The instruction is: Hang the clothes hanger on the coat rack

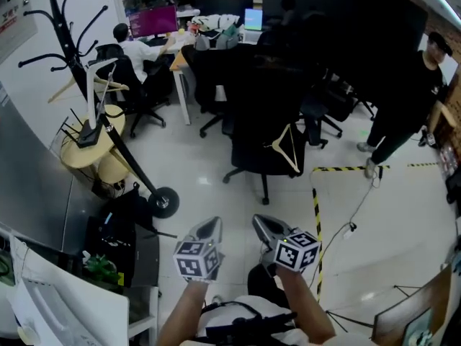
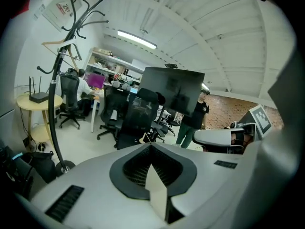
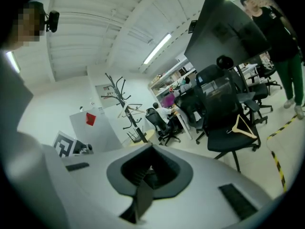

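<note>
A light wooden hanger (image 1: 286, 148) lies on the seat of a black office chair (image 1: 263, 132) in the middle of the room; the right gripper view shows this hanger (image 3: 243, 127) too. The black coat rack (image 1: 108, 121) leans at the left, and another hanger (image 1: 102, 85) hangs on it. In the left gripper view the coat rack (image 2: 57, 85) stands far left. My left gripper (image 1: 209, 229) and right gripper (image 1: 265, 228) are side by side low in the head view, well short of the chair. Both are shut and empty.
A round table with a router (image 1: 90, 146) stands beside the rack's base (image 1: 164, 202). One person sits at a desk (image 1: 137, 45); another stands at the right (image 1: 410, 99). Yellow-black floor tape (image 1: 315, 207) runs right of the chair. More office chairs crowd the back.
</note>
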### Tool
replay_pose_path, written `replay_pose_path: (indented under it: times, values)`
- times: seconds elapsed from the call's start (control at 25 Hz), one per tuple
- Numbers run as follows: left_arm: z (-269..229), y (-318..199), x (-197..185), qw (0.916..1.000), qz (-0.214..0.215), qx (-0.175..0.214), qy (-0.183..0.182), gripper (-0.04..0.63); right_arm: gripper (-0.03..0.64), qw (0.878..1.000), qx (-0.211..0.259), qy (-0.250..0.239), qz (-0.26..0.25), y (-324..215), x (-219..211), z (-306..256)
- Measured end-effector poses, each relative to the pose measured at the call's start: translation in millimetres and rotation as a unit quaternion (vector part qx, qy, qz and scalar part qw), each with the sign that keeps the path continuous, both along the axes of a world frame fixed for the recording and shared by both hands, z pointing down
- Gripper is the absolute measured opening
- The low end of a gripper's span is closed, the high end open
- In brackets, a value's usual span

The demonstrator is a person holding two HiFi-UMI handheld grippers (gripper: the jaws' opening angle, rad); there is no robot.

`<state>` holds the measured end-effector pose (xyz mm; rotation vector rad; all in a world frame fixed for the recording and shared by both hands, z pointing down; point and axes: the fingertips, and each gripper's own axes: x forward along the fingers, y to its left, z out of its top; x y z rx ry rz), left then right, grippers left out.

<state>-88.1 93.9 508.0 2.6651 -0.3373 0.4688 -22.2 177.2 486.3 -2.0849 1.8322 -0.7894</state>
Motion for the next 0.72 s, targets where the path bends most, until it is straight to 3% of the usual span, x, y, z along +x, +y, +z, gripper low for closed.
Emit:
replay_pose_path:
  times: [0.44, 0.72]
  values:
    - [-5, -20, 183, 0.9999, -0.001, 0.01, -0.003, -0.002, 0.011, 1.0, 0.009, -0.004, -0.01, -27, 190, -5]
    - [9, -11, 253, 0.9999, 0.01, 0.004, -0.01, -0.002, 0.011, 1.0, 0.015, -0.01, 0.005, -22, 265, -1]
